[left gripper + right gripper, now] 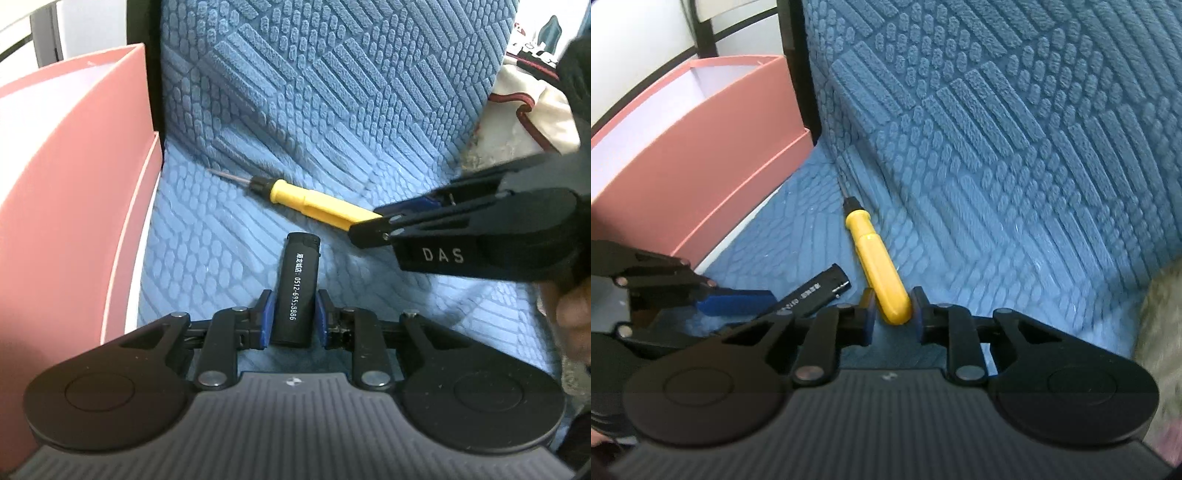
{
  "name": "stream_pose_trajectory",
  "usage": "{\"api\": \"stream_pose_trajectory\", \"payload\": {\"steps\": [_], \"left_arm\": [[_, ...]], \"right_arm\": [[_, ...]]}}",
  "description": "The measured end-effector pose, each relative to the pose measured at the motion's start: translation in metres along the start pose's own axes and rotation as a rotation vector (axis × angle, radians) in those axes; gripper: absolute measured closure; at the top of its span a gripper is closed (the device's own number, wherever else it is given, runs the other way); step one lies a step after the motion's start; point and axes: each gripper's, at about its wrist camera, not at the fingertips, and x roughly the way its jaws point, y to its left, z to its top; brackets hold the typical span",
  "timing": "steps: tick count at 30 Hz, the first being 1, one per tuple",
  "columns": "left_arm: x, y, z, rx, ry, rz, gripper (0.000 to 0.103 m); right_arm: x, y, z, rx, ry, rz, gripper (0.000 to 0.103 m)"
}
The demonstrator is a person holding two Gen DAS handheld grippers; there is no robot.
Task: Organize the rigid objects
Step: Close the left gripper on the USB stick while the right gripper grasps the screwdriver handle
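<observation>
Slippage is the hazard: left gripper (293, 314) is closed on the black lighter (295, 291) and right gripper (893, 308) pinches only the butt of the yellow screwdriver (875, 258), both low over the blue cushion (332, 110) beside the pink box (74, 166).

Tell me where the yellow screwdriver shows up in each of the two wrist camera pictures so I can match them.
Left wrist view: the yellow screwdriver lies across the middle, tip pointing left, its butt end in the right gripper coming in from the right.
Right wrist view: the yellow screwdriver runs up from bottom centre, its butt between the right gripper's pads.
Shared landmark: the pink box at the left edge of both.
</observation>
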Motion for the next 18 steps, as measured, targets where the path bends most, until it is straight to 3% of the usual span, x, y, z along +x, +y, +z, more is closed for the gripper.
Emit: {"api": "stream_pose_trajectory", "payload": {"steps": [9,18], "left_arm": [[-0.013,0.0,-0.015,-0.066,0.021,-0.016,0.075],[-0.031,-0.008,-0.031,-0.038,0.03,-0.017,0.075]], "right_arm": [[-0.027,0.016,-0.042,0.173,0.035,-0.08,0.079],[-0.055,0.043,-0.078,0.331,0.006,-0.162,0.08]]}}
